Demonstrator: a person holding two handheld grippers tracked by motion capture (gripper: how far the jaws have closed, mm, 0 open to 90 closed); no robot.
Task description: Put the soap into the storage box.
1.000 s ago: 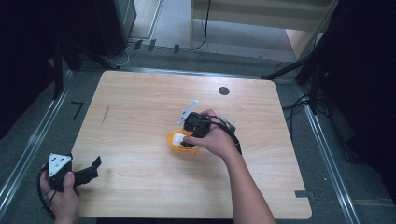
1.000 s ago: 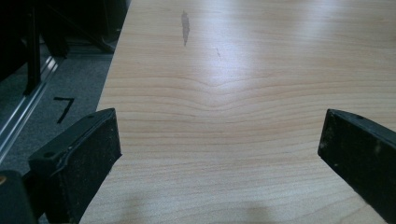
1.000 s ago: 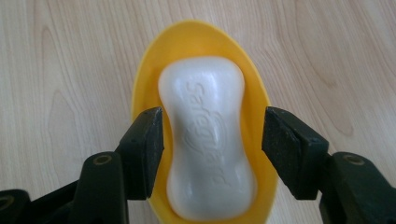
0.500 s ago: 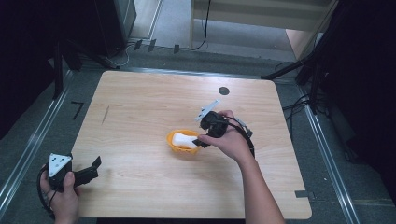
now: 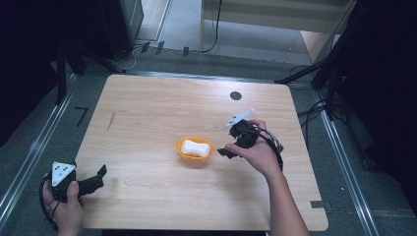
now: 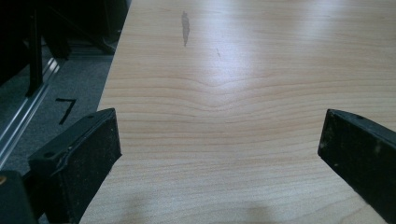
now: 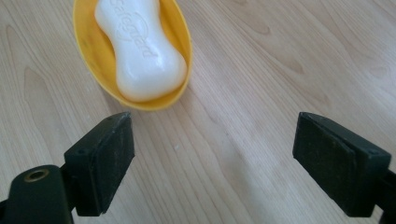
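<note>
A white bar of soap (image 5: 194,147) (image 7: 140,51) lies in a small yellow-orange dish (image 5: 183,153) (image 7: 91,56) near the middle of the wooden table (image 5: 162,113). My right gripper (image 5: 226,152) (image 7: 212,163) hovers just right of the dish, open, nothing between its jaws; the dish sits a short way beyond them. My left gripper (image 5: 98,177) (image 6: 219,154) is held at the table's front left corner, open and empty, facing bare wood.
A small black round mark (image 5: 235,96) sits near the table's far edge. A dark streak (image 5: 111,120) (image 6: 185,28) marks the wood at the left. Metal rails (image 5: 29,152) run along both sides of the table, with cables (image 5: 314,108) on the floor at the right.
My right gripper was over the dish with the soap; it has drawn back to the right with open jaws, leaving the soap in the dish. The left gripper has stayed put.
</note>
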